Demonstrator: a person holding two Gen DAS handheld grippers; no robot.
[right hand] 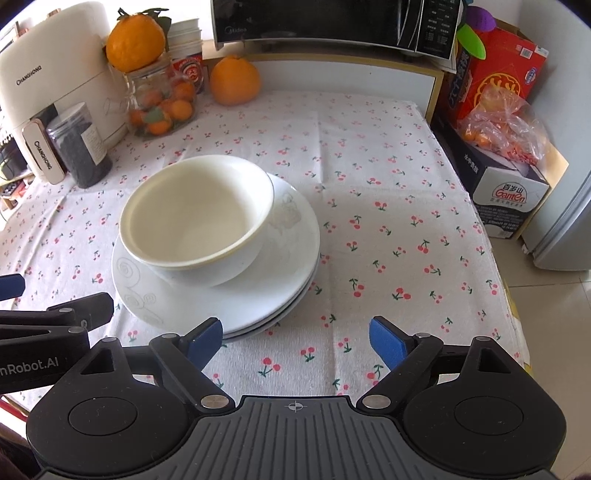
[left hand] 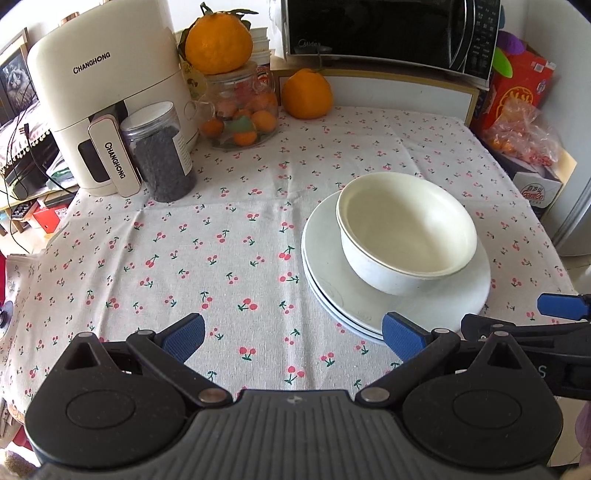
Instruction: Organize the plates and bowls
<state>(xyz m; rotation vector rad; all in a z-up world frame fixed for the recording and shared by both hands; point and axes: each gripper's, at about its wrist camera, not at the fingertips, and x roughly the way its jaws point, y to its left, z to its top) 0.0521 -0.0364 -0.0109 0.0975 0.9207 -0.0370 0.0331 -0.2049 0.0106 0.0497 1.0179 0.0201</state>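
Note:
A white bowl (left hand: 406,236) with a cream inner bowl nested in it sits on a stack of white plates (left hand: 325,251) on the cherry-print tablecloth. In the right wrist view the bowl (right hand: 195,214) stands left of centre on the plates (right hand: 295,240). My left gripper (left hand: 293,338) is open over bare cloth, its right pad close to the plates' near rim. My right gripper (right hand: 297,341) is open too, its left pad just short of the plate edge and nothing between its fingers. Each gripper shows at the edge of the other's view: the right gripper (left hand: 521,315) and the left gripper (right hand: 51,295).
At the back left stand a cream air fryer (left hand: 107,92), a jar of dark contents (left hand: 162,155) and a glass jar of small oranges (left hand: 240,110) with a big orange on top. Another orange (left hand: 306,92) and a microwave (left hand: 391,33) are behind. Boxes and a bag (right hand: 506,129) crowd the right table edge.

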